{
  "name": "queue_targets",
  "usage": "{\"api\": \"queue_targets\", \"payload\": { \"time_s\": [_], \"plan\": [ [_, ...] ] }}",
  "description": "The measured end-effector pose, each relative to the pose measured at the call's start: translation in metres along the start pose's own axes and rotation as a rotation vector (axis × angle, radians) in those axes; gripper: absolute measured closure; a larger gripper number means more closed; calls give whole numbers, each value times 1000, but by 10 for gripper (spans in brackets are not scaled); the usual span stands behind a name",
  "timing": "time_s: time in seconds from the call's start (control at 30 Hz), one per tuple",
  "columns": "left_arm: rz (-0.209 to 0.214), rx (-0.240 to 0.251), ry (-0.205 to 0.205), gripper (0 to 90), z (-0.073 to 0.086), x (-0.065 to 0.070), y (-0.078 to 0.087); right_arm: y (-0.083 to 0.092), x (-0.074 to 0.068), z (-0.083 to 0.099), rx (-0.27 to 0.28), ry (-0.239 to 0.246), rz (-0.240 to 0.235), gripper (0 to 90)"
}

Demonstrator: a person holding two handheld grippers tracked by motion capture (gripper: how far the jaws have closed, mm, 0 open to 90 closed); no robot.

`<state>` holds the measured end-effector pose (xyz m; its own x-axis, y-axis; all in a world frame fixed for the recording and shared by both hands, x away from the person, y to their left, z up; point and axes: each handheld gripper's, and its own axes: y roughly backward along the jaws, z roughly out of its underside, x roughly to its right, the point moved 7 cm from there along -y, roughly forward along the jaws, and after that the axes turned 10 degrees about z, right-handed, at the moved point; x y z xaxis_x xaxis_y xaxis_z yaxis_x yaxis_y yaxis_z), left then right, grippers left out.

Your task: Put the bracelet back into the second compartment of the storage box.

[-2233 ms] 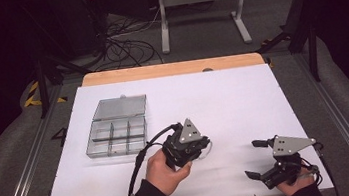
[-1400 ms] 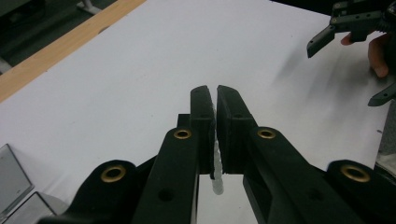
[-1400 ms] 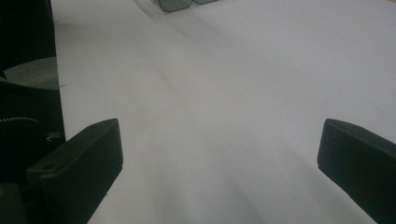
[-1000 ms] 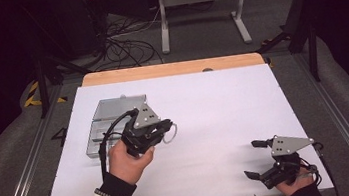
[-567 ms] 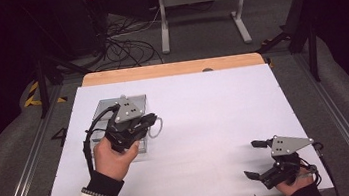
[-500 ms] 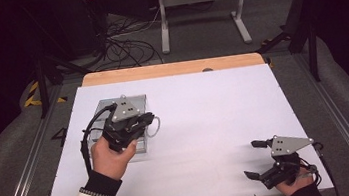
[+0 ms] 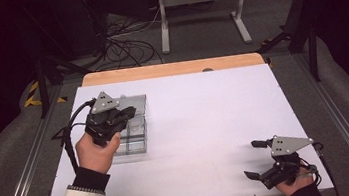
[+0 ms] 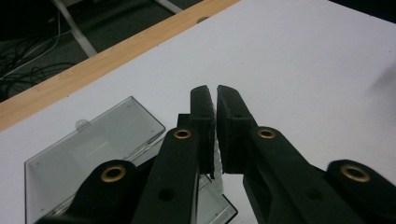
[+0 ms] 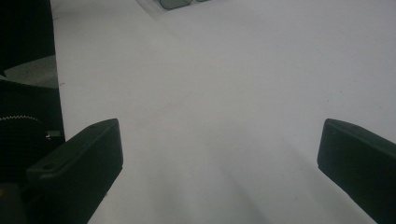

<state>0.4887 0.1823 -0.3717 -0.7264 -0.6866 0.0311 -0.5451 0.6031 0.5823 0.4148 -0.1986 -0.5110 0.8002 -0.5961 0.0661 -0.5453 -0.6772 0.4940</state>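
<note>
The clear box (image 7: 133, 125) lies open at the table's (image 7: 206, 124) left side, lid back. The left gripper (image 8: 215, 100) has travelled leftward from mid-table and now hangs over the box, jaws pinched on a small ridged clear piece (image 8: 217, 161), probably for depositing. The right gripper (image 7: 256, 159) rests open near the front right corner.

My high view shows the white table (image 7: 206, 124) brightly lit, surroundings nearly black. Both gripper views look soft to me, with faint shadows.
</note>
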Motion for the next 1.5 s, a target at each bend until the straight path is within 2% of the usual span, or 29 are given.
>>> {"api": "queue_targets", "payload": {
  "time_s": [0.33, 0.7, 0.9, 1.13, 1.37, 1.5],
  "plan": [
    [-55, -10, 54, 858, 12, -27, 3, 0, -1, 0, 2, -1, -4, 5],
    [-96, -21, 98, 858, 20, -47, 4, -1, -1, 0, -4, 0, -5, 5],
    [-105, -28, 127, 858, 23, -56, 0, -1, -1, 1, -9, 1, -8, 5],
    [-85, -17, 201, 858, 29, -66, -5, -2, -1, 1, -8, -1, -8, 5],
    [-93, -21, 244, 858, 40, -75, -11, -2, -1, 1, -9, 1, -8, 5],
    [-79, -5, 289, 857, 46, -79, -13, -2, -1, 1, -10, 1, -8, 5]
  ]
}}
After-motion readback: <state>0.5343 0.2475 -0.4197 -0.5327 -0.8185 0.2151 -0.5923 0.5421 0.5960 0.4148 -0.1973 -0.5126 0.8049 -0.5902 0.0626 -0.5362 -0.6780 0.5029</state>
